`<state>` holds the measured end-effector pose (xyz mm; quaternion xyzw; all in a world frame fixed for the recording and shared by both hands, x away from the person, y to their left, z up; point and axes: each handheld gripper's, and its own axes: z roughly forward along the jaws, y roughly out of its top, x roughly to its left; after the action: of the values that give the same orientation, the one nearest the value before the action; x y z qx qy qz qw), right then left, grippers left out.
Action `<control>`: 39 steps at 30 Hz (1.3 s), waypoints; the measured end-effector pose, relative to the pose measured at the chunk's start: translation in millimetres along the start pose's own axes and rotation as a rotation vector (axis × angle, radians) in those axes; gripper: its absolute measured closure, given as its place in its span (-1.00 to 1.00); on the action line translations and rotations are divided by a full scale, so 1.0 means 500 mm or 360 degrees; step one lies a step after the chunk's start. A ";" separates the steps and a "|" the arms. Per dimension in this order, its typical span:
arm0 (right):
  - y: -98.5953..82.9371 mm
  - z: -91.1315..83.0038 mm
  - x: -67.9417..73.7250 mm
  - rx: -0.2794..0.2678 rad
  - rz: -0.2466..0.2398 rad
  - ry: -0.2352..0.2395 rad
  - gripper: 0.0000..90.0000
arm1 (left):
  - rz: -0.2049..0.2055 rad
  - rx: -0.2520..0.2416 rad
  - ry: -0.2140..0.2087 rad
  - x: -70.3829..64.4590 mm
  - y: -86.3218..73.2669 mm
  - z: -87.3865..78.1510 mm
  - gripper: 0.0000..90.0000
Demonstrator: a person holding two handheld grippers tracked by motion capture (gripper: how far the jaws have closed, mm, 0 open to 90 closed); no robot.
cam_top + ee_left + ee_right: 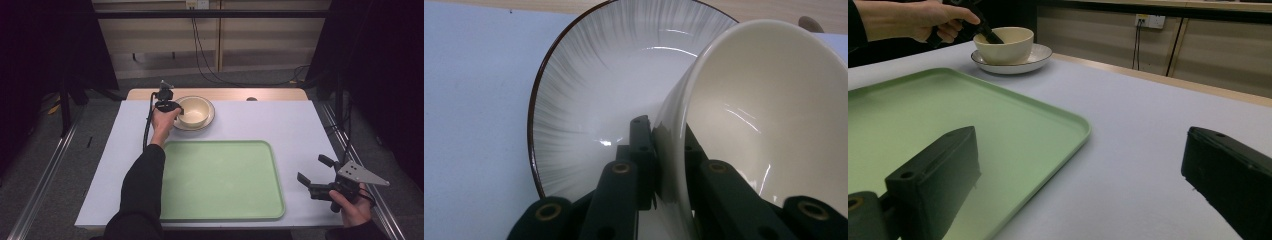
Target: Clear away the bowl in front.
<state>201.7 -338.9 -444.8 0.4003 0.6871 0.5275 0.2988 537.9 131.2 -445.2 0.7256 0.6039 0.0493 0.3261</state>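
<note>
A cream bowl [194, 111] sits on a white plate with a dark rim [209, 121] at the far side of the table. My left gripper [178, 108] is shut on the bowl's left rim, one jaw inside and one outside. In the left gripper view the bowl wall [764, 110] is pinched between the black jaws at my left gripper [664, 150], above the plate [589, 95]. My right gripper [314, 170] is held open near the table's right front, with nothing between its jaws. The right gripper view shows the bowl [1004, 44] and plate [1038, 54] far off.
A large green tray [220, 180] lies in the middle front of the white table [280, 120]. The tray's edge [1068, 131] runs just left of my right gripper [1078, 185]. Cables hang down the wall behind the table.
</note>
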 end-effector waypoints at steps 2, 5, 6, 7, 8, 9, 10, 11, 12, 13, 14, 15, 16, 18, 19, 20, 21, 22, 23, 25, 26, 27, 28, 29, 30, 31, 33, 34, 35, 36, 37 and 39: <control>0.000 0.001 0.000 0.0000 0.0000 -0.0004 -0.96 | -0.0007 0.0002 0.0002 0.000 0.001 0.000 0.86; 0.000 0.001 0.000 -0.0001 0.0001 -0.0005 -0.96 | -0.0013 0.0003 0.0004 -0.001 0.000 0.000 0.86; 0.000 0.000 0.000 0.0000 0.0000 -0.0004 -0.96 | -0.0014 0.0005 0.0004 -0.002 0.000 -0.001 0.86; 0.000 0.000 0.001 -0.0003 0.0003 -0.0001 -0.96 | -0.0006 0.0009 0.0006 -0.002 0.000 -0.003 0.86; 0.000 0.000 0.001 -0.0006 0.0001 -0.0009 -0.96 | 0.0009 -0.0001 0.0005 -0.002 -0.001 -0.004 0.86; 0.000 0.001 0.002 -0.0003 0.0002 -0.0007 -0.96 | -0.0005 0.0002 -0.0007 -0.003 -0.001 -0.006 0.86; 0.000 0.001 0.003 -0.0003 0.0001 -0.0007 -0.96 | -0.0006 -0.0003 -0.0008 -0.002 0.000 -0.010 0.86; 0.001 0.000 0.003 -0.0003 0.0000 -0.0006 -0.96 | -0.0014 -0.0010 -0.0008 -0.003 0.000 -0.012 0.86; 0.002 0.000 0.003 -0.0003 -0.0001 0.0000 -0.96 | -0.0027 -0.0019 -0.0022 -0.002 0.000 -0.014 0.86; 0.002 0.000 0.003 -0.0003 -0.0001 0.0000 -0.96 | -0.0033 -0.0025 -0.0029 -0.002 0.001 -0.016 0.86; 0.002 0.000 0.003 -0.0007 -0.0001 -0.0005 -0.96 | -0.0029 -0.0022 -0.0029 -0.002 0.001 -0.018 0.86; 0.002 0.000 0.003 -0.0007 -0.0001 -0.0005 -0.96 | -0.0025 -0.0025 -0.0031 -0.001 0.001 -0.020 0.86; 0.002 0.000 0.003 -0.0005 -0.0002 -0.0005 -0.96 | -0.0014 -0.0019 -0.0031 0.000 0.001 -0.021 0.86; 0.002 0.000 0.003 -0.0007 -0.0001 -0.0005 -0.96 | -0.0026 -0.0030 -0.0023 0.001 0.001 -0.023 0.86; 0.002 0.000 0.003 -0.0007 -0.0001 -0.0005 -0.96 | -0.0027 -0.0034 -0.0020 0.001 0.001 -0.025 0.86; 0.002 0.000 0.002 -0.0008 -0.0003 -0.0005 -0.96 | -0.0049 -0.0048 -0.0026 0.003 0.000 -0.028 0.86; 0.002 0.000 0.002 -0.0008 -0.0003 -0.0005 -0.96 | -0.0049 -0.0048 -0.0026 0.003 0.000 -0.028 0.86; 0.002 0.000 0.002 -0.0008 0.0000 0.0001 -0.96 | -0.0046 -0.0048 -0.0032 0.005 0.001 -0.030 0.86; 0.002 0.000 0.002 -0.0008 0.0000 0.0001 -0.96 | -0.0041 -0.0048 -0.0031 0.006 0.001 -0.033 0.86; 0.002 0.000 0.003 -0.0006 -0.0002 -0.0005 -0.96 | -0.0038 -0.0049 -0.0028 0.009 0.001 -0.038 0.86; 0.002 0.000 0.002 -0.0002 -0.0003 0.0001 -0.96 | -0.0050 -0.0058 -0.0032 0.009 0.000 -0.040 0.86; 0.002 0.000 0.002 -0.0002 -0.0003 0.0001 -0.96 | -0.0056 -0.0061 -0.0037 0.009 0.000 -0.042 0.86; 0.002 0.000 0.002 -0.0008 -0.0002 -0.0005 -0.96 | -0.0052 -0.0069 -0.0051 0.012 -0.001 -0.045 0.86; 0.002 0.000 0.002 -0.0008 -0.0002 -0.0005 -0.96 | -0.0052 -0.0069 -0.0051 0.012 -0.001 -0.045 0.86; 0.003 0.000 0.003 -0.0008 -0.0001 -0.0005 -0.96 | -0.0057 -0.0076 -0.0052 0.012 -0.001 -0.048 0.86; 0.002 0.000 0.003 -0.0003 -0.0002 -0.0002 -0.96 | -0.0066 -0.0085 -0.0055 0.010 -0.002 -0.050 0.85; 0.002 0.000 0.003 -0.0005 -0.0004 -0.0007 -0.96 | -0.0051 -0.0080 -0.0069 0.010 -0.003 -0.055 0.85; 0.002 0.000 0.003 -0.0009 -0.0003 -0.0007 -0.96 | -0.0059 -0.0085 -0.0073 0.009 -0.003 -0.057 0.85; 0.002 -0.001 0.003 -0.0004 -0.0003 -0.0001 -0.96 | -0.0029 -0.0085 -0.0064 0.010 -0.003 -0.060 0.85; 0.002 0.000 0.003 -0.0010 -0.0002 -0.0012 -0.96 | -0.0045 -0.0083 -0.0065 0.007 -0.003 -0.063 0.85; 0.003 -0.001 0.003 -0.0008 -0.0002 -0.0008 -0.96 | -0.0035 -0.0087 -0.0059 0.006 -0.003 -0.066 0.85; 0.003 0.000 0.003 -0.0009 -0.0001 -0.0003 -0.96 | -0.0036 -0.0098 -0.0062 0.004 -0.004 -0.072 0.86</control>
<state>201.1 -337.6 -443.4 0.3998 0.6854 0.5290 0.3008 520.2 148.0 -418.7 0.7092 0.6038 0.0498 0.3605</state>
